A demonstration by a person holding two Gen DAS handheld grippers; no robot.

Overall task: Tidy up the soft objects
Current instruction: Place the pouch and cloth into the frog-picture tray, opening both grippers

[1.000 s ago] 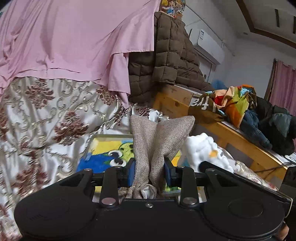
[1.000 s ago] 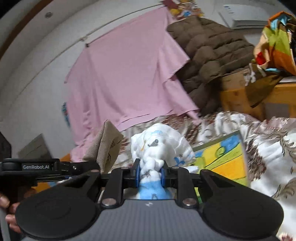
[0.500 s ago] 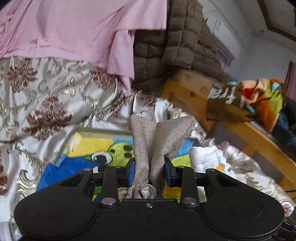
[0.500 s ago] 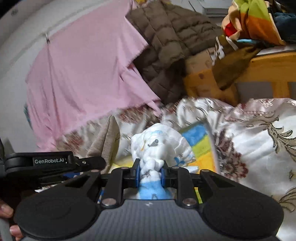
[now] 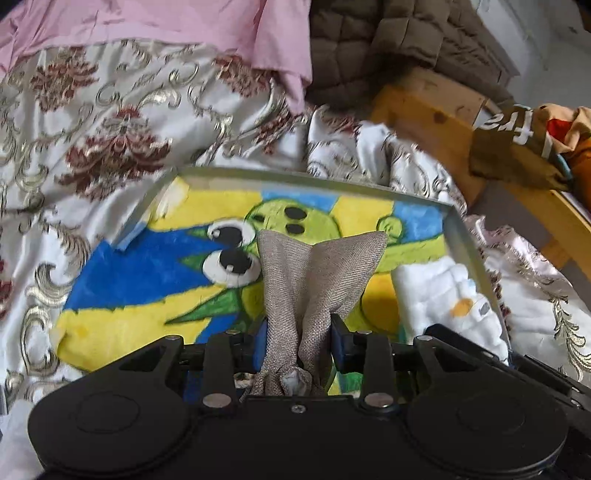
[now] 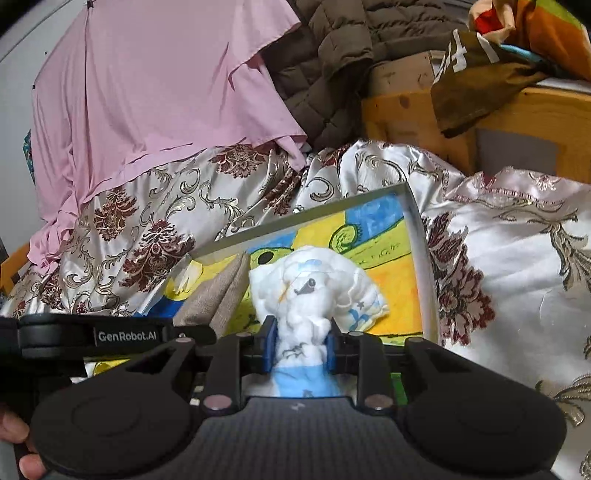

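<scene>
STEP: placing, both items over the tray | left gripper: part-open, clamps beige cloth | right gripper: jaws just widening, white cloth still between pads | NEXT: lower, release inside tray.

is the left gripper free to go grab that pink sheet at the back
Probably not yet: the left gripper is shut on the beige cloth, poised over the tray. The pink sheet lies beyond, unobstructed.

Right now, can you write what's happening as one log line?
left gripper: shut on beige cloth | right gripper: jaws just been opening, white cloth between them | both over cartoon tray
</scene>
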